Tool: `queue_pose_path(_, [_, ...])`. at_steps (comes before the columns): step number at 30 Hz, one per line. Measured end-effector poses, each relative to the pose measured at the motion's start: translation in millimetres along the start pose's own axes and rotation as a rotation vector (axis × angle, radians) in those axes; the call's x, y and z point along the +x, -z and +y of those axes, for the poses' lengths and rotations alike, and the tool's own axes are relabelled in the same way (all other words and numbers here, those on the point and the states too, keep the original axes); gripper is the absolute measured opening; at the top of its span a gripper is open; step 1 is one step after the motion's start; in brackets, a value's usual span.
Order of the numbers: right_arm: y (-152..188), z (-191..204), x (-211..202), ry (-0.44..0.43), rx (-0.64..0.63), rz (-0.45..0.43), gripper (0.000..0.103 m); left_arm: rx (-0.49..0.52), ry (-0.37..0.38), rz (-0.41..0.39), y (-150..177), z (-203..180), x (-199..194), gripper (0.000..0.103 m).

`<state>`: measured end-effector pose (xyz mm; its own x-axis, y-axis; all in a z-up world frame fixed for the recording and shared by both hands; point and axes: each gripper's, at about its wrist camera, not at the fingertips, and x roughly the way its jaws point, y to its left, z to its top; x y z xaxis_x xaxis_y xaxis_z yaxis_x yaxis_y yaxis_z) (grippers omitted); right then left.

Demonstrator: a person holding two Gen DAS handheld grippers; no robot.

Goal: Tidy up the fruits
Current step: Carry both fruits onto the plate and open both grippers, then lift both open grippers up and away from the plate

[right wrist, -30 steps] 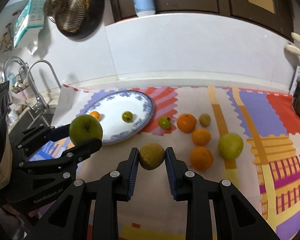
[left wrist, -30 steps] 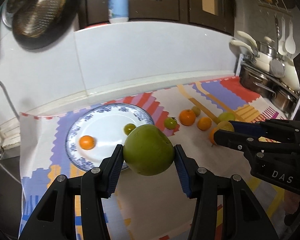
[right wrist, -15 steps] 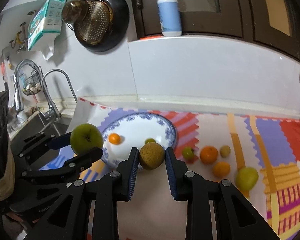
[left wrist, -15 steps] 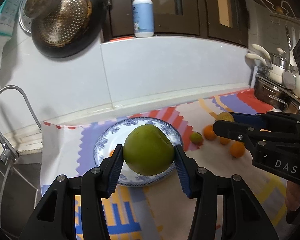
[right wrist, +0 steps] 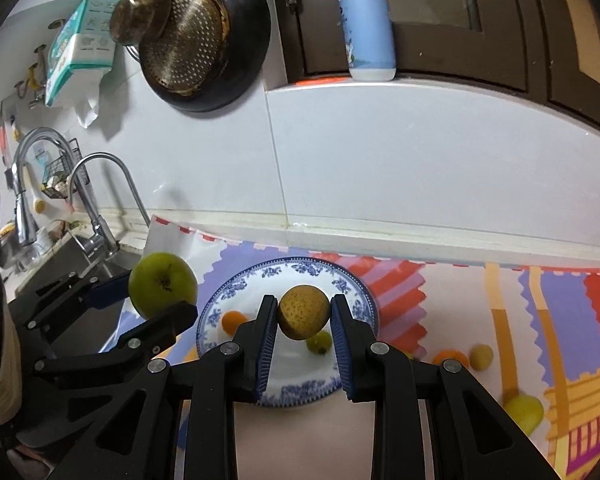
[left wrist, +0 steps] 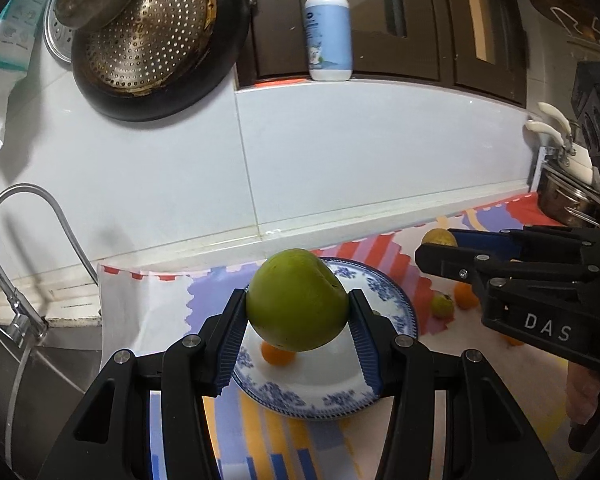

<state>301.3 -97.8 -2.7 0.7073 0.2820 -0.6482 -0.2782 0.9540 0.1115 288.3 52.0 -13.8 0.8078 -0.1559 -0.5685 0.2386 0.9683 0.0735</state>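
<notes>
The left gripper (left wrist: 298,320) clamps a large green fruit (left wrist: 297,300) and the right gripper (right wrist: 303,326) pinches a smaller yellow-brown fruit (right wrist: 304,312), both held in the air. The blue-patterned plate (right wrist: 352,280) lies below and just ahead of both sets of fingers. The right gripper seems more squarely over the plate's middle, though the fisheye makes that hard to judge.

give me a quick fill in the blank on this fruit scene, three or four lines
The left tool grips a large ____ fruit.
The right tool holds a brownish fruit above the blue-patterned ____.
A soap bottle stands on the ledge, right of the hanging ____.
On the plate lie a green fruit and an ____ one.

Missing: green; plate; pan; orange
</notes>
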Motion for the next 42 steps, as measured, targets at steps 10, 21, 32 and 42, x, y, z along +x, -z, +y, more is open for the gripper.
queue_pose_path(10, [-5.5, -8.4, 55.7, 0.005, 0.023, 0.075, 0.028, -0.014, -0.011, 0.063, -0.8, 16.6, 54.7, 0.05])
queue_pose_path(21, [3.3, -19.9, 115.8, 0.0, 0.064, 0.174, 0.028, -0.042, -0.001, 0.166, 12.1, 27.2, 107.4, 0.05])
queue_pose_path(32, [11.5, -27.5, 140.3, 0.004, 0.079, 0.223, 0.028, -0.036, 0.008, 0.225, 20.6, 25.6, 135.0, 0.05])
queue_pose_path(42, [12.1, -28.1, 143.6, 0.013, 0.08, 0.232, 0.038, -0.032, -0.016, 0.212, 21.3, 24.5, 134.2, 0.053])
